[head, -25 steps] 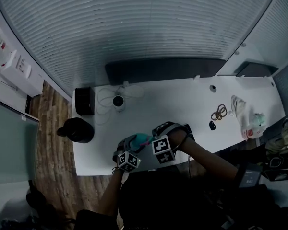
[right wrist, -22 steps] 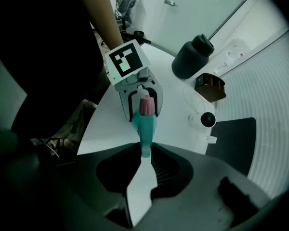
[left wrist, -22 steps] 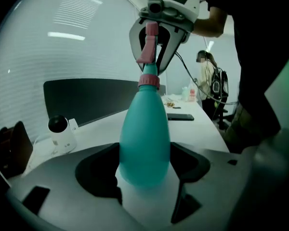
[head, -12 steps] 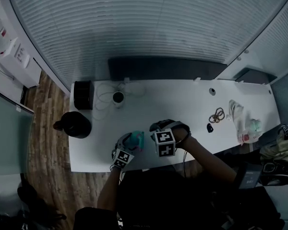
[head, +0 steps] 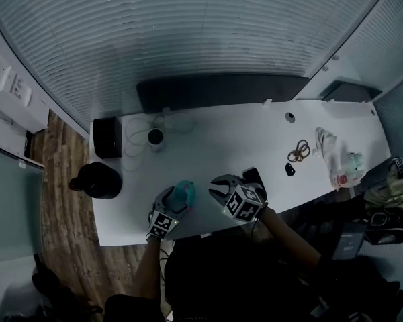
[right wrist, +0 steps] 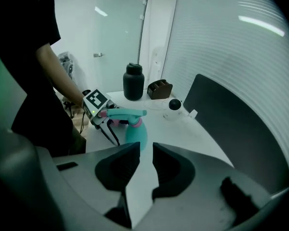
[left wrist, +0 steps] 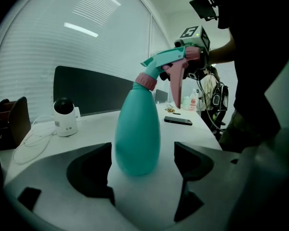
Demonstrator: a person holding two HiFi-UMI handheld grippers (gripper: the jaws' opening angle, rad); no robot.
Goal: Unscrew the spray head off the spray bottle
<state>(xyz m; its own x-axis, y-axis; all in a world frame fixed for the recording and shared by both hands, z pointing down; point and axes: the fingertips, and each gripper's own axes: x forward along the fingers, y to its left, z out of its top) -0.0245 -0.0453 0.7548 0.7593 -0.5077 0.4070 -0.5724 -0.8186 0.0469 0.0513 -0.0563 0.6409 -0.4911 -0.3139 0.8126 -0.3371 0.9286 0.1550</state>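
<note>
Teal spray bottle (left wrist: 137,138) stood upright on the white bench (left wrist: 89,125), with the teal-and-pink spray head (left wrist: 171,61) on its neck. Left claw (left wrist: 143,152) sat around the bottle's lower body with jaws spread. A gap showed on each side and the pads were off it. Its jaws had just been opening. Right claw (right wrist: 145,150) hung near, apart from the bottle. Its jaws were parted by a narrow slot with nothing between them, and had just eased slightly wider.

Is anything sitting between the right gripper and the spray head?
Nothing visible. Only bare table lies between the right gripper, whose empty jaws have just been opening, and the spray head.
</note>
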